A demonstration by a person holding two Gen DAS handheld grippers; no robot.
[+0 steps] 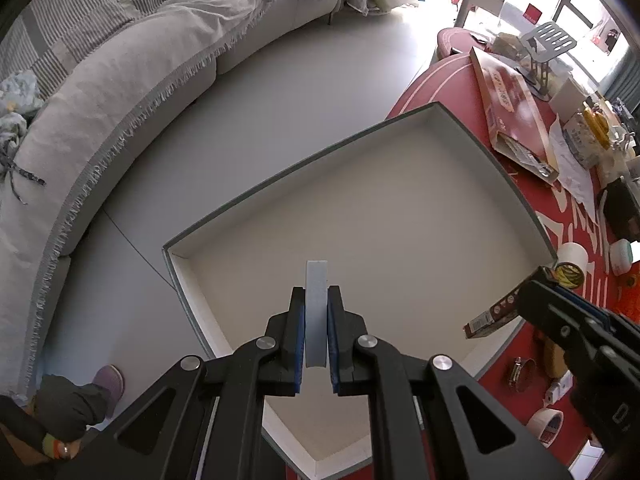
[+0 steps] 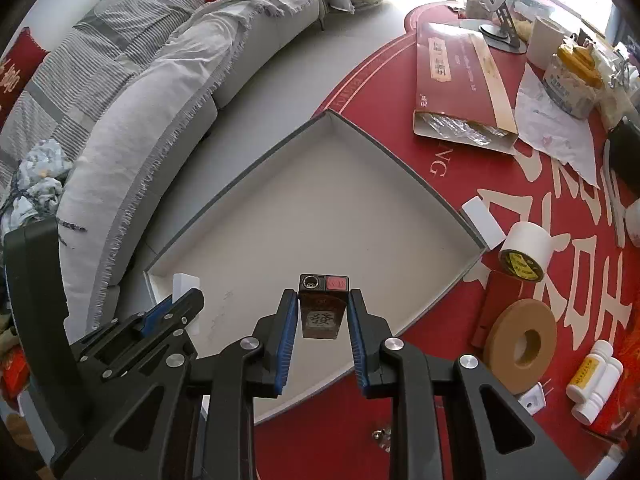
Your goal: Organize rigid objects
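A large shallow grey box with a white inside (image 1: 400, 208) lies on the red table, also in the right wrist view (image 2: 320, 208). My left gripper (image 1: 316, 308) is shut on a thin white block (image 1: 316, 304), held upright above the box's near corner; the block also shows in the right wrist view (image 2: 184, 282). My right gripper (image 2: 323, 312) is shut on a small brown lighter (image 2: 323, 306) with a Chinese character, held above the box's near edge. The lighter shows in the left wrist view (image 1: 494, 316) at the right.
On the red tablecloth (image 2: 460, 184) lie a white tape roll (image 2: 524, 252), a tan disc (image 2: 522, 346), white bottles (image 2: 592, 380), a white card (image 2: 482, 218), a long red carton (image 2: 460, 84) and a metal stand (image 2: 500, 4). A grey sofa (image 2: 140, 92) curves on the left.
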